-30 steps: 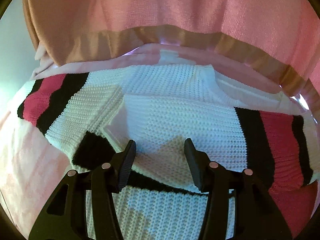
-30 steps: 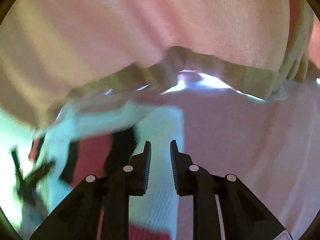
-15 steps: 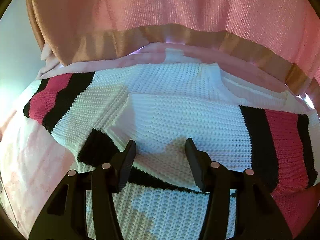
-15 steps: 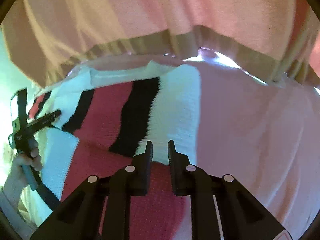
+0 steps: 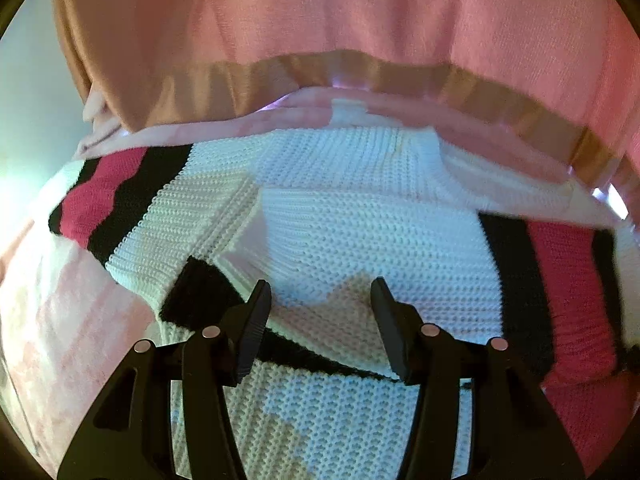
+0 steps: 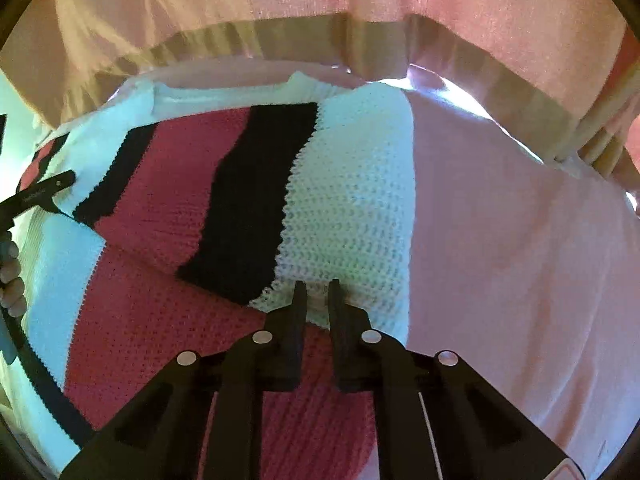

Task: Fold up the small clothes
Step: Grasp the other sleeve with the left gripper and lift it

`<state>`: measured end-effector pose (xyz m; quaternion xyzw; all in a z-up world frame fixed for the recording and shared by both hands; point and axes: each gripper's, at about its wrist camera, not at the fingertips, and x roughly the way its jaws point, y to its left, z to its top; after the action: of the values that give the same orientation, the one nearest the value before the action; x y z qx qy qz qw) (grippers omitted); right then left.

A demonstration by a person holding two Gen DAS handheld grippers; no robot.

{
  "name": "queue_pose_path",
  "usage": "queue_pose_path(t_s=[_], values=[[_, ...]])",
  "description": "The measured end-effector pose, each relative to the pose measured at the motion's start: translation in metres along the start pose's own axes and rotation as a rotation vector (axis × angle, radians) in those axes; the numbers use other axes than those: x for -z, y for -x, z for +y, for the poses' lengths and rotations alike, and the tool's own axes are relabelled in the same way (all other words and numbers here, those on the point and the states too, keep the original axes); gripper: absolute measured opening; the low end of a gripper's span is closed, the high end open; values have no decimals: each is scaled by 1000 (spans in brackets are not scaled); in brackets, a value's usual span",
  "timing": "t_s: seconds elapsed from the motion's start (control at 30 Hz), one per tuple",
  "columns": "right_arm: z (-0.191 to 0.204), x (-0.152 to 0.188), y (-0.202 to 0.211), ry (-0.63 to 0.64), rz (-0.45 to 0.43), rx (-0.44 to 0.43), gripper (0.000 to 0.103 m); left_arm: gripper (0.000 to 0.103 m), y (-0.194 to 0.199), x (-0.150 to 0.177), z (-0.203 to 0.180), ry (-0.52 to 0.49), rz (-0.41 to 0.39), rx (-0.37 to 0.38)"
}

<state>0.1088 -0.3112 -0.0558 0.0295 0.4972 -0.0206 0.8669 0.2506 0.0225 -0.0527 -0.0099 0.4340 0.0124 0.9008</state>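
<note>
A small knit sweater [image 5: 360, 216], white with black and red stripes, lies on a pink cloth surface [image 5: 68, 320]. My left gripper [image 5: 320, 296] is open and hovers just above the sweater's white middle, with one sleeve folded in under it. My right gripper [image 6: 318, 294] is shut on the white cuff end of the other striped sleeve [image 6: 348, 216], which lies folded across the sweater's red body [image 6: 160, 320]. The left gripper also shows at the left edge of the right wrist view [image 6: 40, 194], with the person's fingers below it.
The person's pink top with a tan hem [image 5: 360, 72] hangs close over the far side of the surface and also shows in the right wrist view [image 6: 480, 60]. Bare pink cloth [image 6: 520, 260] lies to the right of the sweater.
My right gripper has carried the striped sleeve inward over the sweater's body and lowered it. The left gripper has stayed open above the middle, drifting slightly.
</note>
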Motion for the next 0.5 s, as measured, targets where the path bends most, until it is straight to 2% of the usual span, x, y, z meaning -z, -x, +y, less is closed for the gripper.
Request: queue_pose_path(t_s=[0.03, 0.1, 0.17, 0.23, 0.27, 0.33, 0.4, 0.5], values=[[1, -1, 8, -15, -7, 8, 11, 51, 6, -4, 8, 35, -12, 19], [5, 0, 24, -40, -37, -2, 19, 59, 19, -13, 28, 106, -41, 48], [18, 6, 42, -32, -57, -31, 20, 76, 33, -25, 64, 215, -76, 61], [35, 14, 52, 11, -81, -20, 25, 88, 40, -33, 107, 324, -96, 63], [43, 18, 55, 32, -88, -9, 27, 89, 38, -36, 142, 402, -100, 55], [55, 26, 56, 50, -92, -19, 33, 89, 29, -38, 189, 487, -93, 14], [63, 31, 54, 43, -84, -36, 36, 89, 13, -38, 251, 598, -78, -71], [74, 35, 45, 32, -61, -58, 39, 88, -13, -45, 319, 685, -43, -148]])
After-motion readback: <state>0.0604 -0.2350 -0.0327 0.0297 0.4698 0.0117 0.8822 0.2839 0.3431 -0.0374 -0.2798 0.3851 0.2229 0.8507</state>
